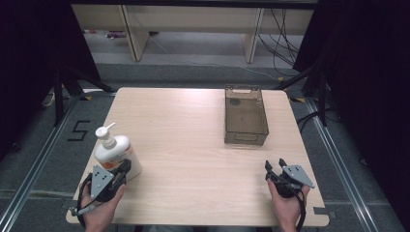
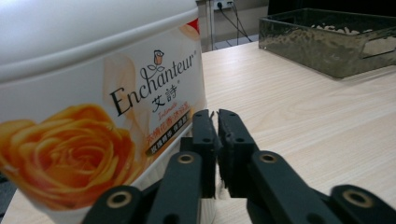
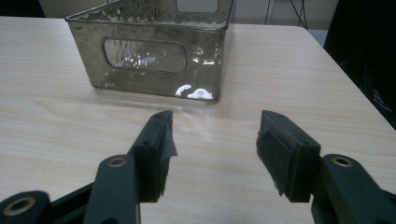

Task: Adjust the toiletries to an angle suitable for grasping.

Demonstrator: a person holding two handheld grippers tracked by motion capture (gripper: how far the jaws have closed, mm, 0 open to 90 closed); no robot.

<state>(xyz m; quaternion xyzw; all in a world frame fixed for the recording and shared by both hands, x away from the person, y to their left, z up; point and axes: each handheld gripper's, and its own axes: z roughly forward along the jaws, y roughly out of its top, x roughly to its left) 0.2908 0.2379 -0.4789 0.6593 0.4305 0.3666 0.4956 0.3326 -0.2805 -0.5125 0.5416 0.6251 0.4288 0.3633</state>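
A white pump bottle of lotion (image 1: 116,153) with an orange rose label stands upright near the table's left front edge. In the left gripper view the bottle (image 2: 93,107) looms close on the left. My left gripper (image 1: 124,170) sits right against its base, jaws shut with nothing between them (image 2: 217,122). My right gripper (image 1: 274,166) rests near the front right edge, jaws open and empty (image 3: 215,133). A smoky transparent plastic basket (image 1: 245,115) stands at the back right, its near wall (image 3: 149,56) straight ahead of the right gripper.
The light wooden table (image 1: 193,140) has a broad bare middle. Black curtains flank both sides. Cables (image 1: 283,43) and wooden furniture legs (image 1: 135,36) lie on the floor beyond the far edge. A "5" is marked on the floor at left (image 1: 79,130).
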